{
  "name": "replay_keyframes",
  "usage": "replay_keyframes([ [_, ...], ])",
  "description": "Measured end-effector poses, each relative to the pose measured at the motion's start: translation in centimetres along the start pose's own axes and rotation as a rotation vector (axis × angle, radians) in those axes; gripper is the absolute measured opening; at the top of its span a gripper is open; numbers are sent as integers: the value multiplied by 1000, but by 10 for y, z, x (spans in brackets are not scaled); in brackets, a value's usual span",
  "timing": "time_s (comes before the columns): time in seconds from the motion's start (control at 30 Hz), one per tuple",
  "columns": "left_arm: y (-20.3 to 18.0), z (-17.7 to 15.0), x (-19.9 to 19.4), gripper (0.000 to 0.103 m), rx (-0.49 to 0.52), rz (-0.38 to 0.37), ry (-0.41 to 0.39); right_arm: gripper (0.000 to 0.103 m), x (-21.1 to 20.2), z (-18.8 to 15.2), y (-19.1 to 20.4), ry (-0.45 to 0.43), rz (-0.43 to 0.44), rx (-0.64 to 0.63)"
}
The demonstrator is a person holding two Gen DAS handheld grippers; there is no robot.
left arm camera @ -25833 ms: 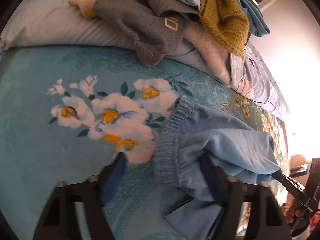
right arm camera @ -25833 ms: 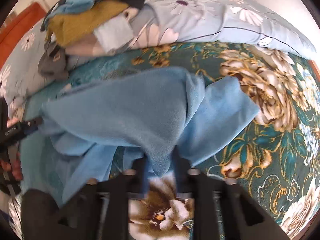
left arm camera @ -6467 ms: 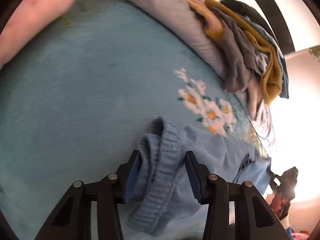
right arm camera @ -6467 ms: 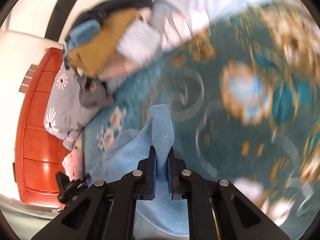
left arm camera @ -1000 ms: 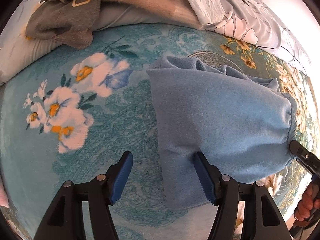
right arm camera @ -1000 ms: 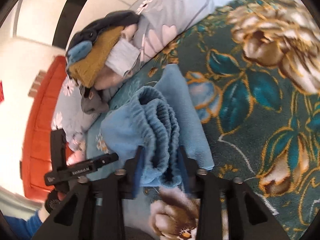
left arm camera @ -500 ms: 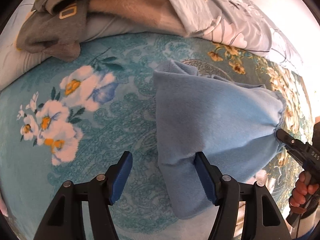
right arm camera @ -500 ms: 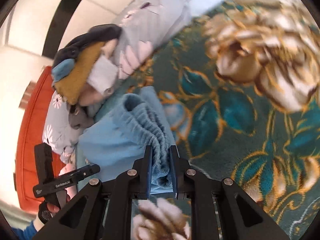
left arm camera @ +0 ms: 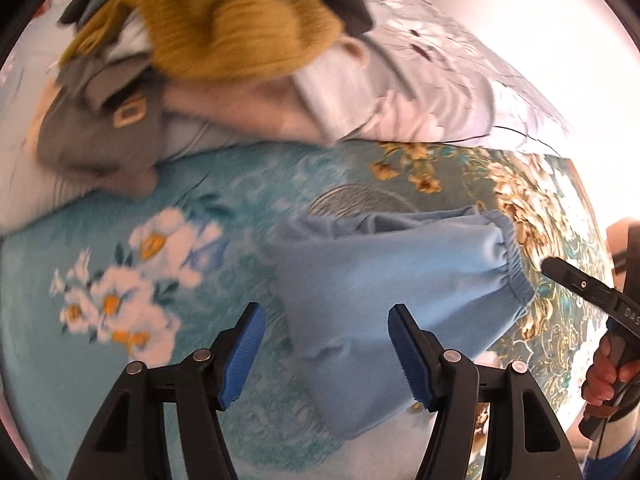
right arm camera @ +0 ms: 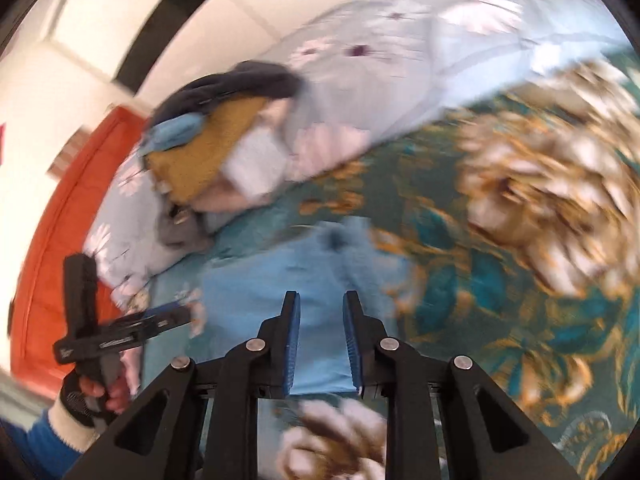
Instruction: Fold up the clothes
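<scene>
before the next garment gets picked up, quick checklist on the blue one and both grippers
1. left gripper free of cloth: ok, jaws apart over the blanket.
2. right gripper let go: ok, jaws have just been opening, nothing pinched.
3. blue garment folded: ok, a compact bundle.
4. Bundle lying flat: ok, elastic hem at one end.
5. Fold edges neat: cannot tell, blurred.
6. clothes pile within view: ok, on the pillow.

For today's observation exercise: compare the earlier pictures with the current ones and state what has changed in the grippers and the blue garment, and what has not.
The right gripper has let go of the blue garment; its jaws have just been opening, and it has drawn back. The garment now lies folded on the bedspread. The left gripper stays open. The clothes pile is unchanged.
</scene>
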State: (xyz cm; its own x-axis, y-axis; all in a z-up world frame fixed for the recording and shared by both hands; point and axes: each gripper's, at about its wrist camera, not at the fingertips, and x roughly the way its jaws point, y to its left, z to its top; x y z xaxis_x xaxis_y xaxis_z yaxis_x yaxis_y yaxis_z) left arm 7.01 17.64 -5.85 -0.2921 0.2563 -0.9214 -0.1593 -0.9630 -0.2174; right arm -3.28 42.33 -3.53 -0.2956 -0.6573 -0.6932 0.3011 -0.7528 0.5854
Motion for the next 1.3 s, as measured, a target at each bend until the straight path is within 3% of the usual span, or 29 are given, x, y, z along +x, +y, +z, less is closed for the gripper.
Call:
replay_keyframes([
  [0.1, -13, 6, 9, 68, 35, -31, 5, 22, 27, 11, 17, 47, 23, -57],
  [0.27, -24, 9, 23, 68, 88, -57, -4, 22, 47, 20, 1, 70, 6, -27],
  [0.57, -12, 17, 63, 68, 50, -67, 51, 22, 66, 21, -30, 91, -3, 61],
  [0.73, -17, 15, 47, 68, 60, -73, 38, 22, 61, 19, -28, 85, 1, 62],
  [0.9, -2, 6, 21, 68, -13, -83, -16, 23, 35, 13, -21, 42, -12, 7],
  [1.1, 28, -12, 43, 68, -159, -77, 44, 41, 28, -1, -42, 45, -84, 46],
  [1.17, 32, -17, 54, 68, -195, -100, 61, 54, 32, -4, -48, 56, -92, 60],
  [1.3, 35, -20, 65, 75, -235, -155, 68, 59, 46, -9, -59, 99, -53, 87],
])
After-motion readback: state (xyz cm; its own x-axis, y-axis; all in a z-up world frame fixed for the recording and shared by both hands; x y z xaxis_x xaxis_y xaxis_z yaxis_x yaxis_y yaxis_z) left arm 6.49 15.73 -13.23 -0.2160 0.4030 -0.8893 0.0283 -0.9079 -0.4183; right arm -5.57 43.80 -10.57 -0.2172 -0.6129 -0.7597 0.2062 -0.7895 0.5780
